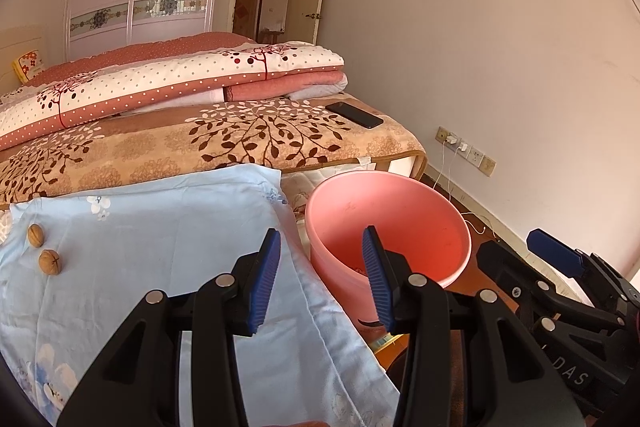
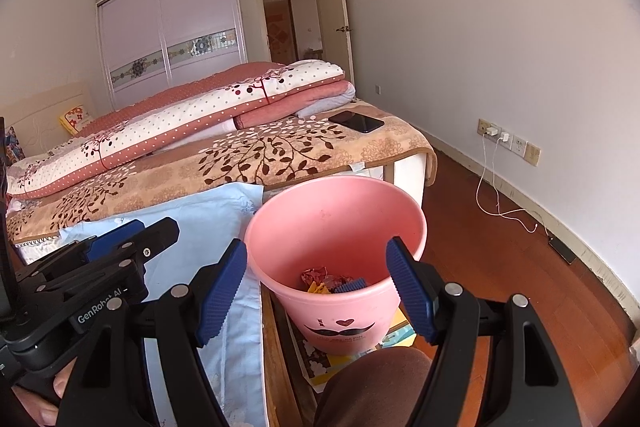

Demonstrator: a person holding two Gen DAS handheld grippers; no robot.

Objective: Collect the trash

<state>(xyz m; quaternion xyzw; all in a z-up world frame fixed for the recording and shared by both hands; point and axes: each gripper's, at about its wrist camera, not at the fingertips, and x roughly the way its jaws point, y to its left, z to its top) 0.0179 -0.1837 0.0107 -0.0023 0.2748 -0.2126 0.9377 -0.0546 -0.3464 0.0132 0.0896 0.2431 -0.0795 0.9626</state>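
Note:
A pink bucket [image 1: 400,211] stands on the floor beside the bed; in the right wrist view its rim [image 2: 280,211] frames crumpled trash [image 2: 332,281] at the bottom. Two walnuts [image 1: 50,261] lie on the light blue sheet [image 1: 160,227] at the left. My left gripper [image 1: 320,267] is open and empty, held over the sheet's edge and the bucket's near rim. My right gripper [image 2: 316,283] is open and empty, held over the bucket's mouth. The right gripper's body shows in the left wrist view [image 1: 560,267], and the left gripper's body shows in the right wrist view [image 2: 104,259].
A black phone [image 1: 354,115] lies on the brown leaf-patterned blanket [image 1: 200,147]. Folded quilts [image 1: 160,83] are stacked behind. Chargers and white cables hang from wall sockets [image 2: 500,137] over the wooden floor [image 2: 500,267]. My knee [image 2: 372,387] is in front of the bucket.

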